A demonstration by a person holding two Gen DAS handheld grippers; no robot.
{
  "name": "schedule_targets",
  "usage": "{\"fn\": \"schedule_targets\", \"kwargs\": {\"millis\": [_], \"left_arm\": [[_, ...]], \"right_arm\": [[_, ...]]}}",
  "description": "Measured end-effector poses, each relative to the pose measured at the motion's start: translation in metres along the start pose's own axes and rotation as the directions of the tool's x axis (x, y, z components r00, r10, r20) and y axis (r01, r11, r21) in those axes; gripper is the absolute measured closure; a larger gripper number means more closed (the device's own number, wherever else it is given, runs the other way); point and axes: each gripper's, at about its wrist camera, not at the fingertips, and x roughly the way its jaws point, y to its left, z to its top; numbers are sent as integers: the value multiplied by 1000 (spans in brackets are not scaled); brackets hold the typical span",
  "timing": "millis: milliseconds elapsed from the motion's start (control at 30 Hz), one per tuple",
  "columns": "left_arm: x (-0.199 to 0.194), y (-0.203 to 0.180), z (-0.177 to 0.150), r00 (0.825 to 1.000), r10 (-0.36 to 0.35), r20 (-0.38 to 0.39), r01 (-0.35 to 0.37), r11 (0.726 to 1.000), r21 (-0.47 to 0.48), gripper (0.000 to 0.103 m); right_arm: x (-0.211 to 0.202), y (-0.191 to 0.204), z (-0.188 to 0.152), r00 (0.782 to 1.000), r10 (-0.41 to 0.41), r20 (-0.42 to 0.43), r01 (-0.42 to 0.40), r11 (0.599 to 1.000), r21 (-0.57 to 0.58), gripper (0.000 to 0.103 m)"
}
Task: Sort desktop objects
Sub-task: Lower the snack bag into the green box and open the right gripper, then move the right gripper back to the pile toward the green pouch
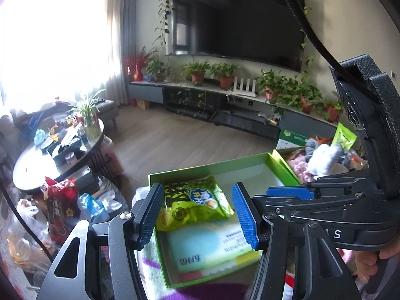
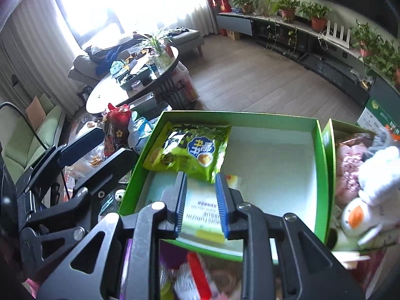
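- Green box, lid off, holds a yellow-green snack bag in its far-left corner; blue badge with characters, too blurred to read.
- Pale tissue pack under it; upside-down print, illegible.
- Left hand-held gripper: jaws spread above the box, nothing between them.
- Right hand-held gripper: jaws narrowly apart, pinching nothing.
- "S" visible on the right hand-held gripper's body.
- White plush toy in the neighbouring box.

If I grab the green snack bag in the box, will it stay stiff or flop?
The green snack bag looks like a thin glossy film pouch, so it would probably sag and crinkle and may slip in the jaws. It appears puffy and light. One edge rides up on the green box wall, so pushing may just slide it.
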Motion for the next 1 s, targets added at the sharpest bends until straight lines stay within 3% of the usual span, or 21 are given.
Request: {"fn": "schedule_targets", "kwargs": {"millis": [533, 1000], "left_arm": [[-101, -45, -26, 996, -58, 62, 57, 998, 20, 45], [-156, -64, -33, 992, -46, 116, 43, 999, 31, 45]], "right_arm": [[-89, 28, -70, 998, 41, 40, -37, 995, -96, 75], [-144, 41, -98, 990, 74, 122, -57, 989, -137, 75]]}}
